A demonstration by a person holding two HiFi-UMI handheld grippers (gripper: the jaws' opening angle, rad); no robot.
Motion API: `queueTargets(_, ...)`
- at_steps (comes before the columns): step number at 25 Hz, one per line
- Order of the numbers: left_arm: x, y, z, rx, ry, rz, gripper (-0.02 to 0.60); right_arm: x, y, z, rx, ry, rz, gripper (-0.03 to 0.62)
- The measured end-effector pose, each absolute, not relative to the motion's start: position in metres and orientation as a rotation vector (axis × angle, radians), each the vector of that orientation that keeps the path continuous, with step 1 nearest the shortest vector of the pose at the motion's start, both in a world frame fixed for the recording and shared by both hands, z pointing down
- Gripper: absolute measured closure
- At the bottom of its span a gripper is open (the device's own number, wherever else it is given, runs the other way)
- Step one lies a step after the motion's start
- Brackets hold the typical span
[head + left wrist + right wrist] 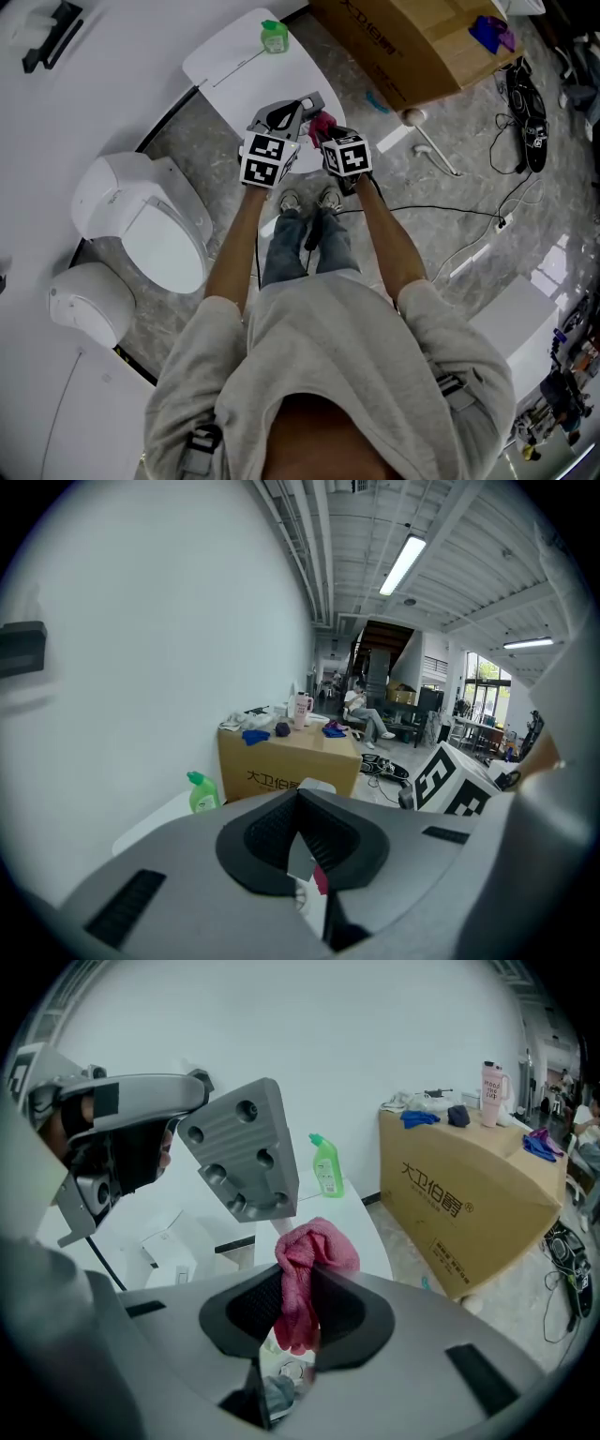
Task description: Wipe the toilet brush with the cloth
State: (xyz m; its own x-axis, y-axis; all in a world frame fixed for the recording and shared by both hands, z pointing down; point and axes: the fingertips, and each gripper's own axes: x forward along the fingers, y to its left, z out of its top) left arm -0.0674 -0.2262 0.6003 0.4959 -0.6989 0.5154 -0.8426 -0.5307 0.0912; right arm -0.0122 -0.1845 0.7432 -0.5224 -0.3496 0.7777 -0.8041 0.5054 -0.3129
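Right hand-held gripper (pixel 302 1283) pinching the pink cloth (pixel 317 1249), which bunches above the jaws. Left hand-held gripper (pixel 298 797) just beside it, pressed together, nothing in it. Toilet brush (pixel 437 159) lies on the floor near the cardboard box (pixel 422 47).

Bright, even indoor light throughout. A ceiling strip lamp (pixel 403 562) glows in the left gripper view, with daylight from far windows (pixel 483 682). Shadows are soft; the polished floor (pixel 555 258) shows pale glare. Both gripper views bulge strongly, with black corners. The pink cloth (pixel 305 1269) clamped in the right gripper (pixel 298 1312) looks sharp; distant clutter is softer
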Motion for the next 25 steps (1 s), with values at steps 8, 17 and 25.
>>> queueTargets(8, -0.068, -0.226, 0.601, 2.414, -1.289, 0.609, 0.563, 0.009, -0.173, 0.726, 1.015, -2.136, 0.881, 0.494)
queueTargets(17, -0.068, -0.225, 0.601, 2.418, -1.287, 0.618, 0.563, 0.002, -0.174, 0.642, 1.077, -2.341, 0.671, 0.494)
queueTargets(25, -0.066, -0.224, 0.601, 2.42, -1.279, 0.628, 0.563, -0.017, -0.183, 0.617, 1.04, -2.399, 0.548, 0.494)
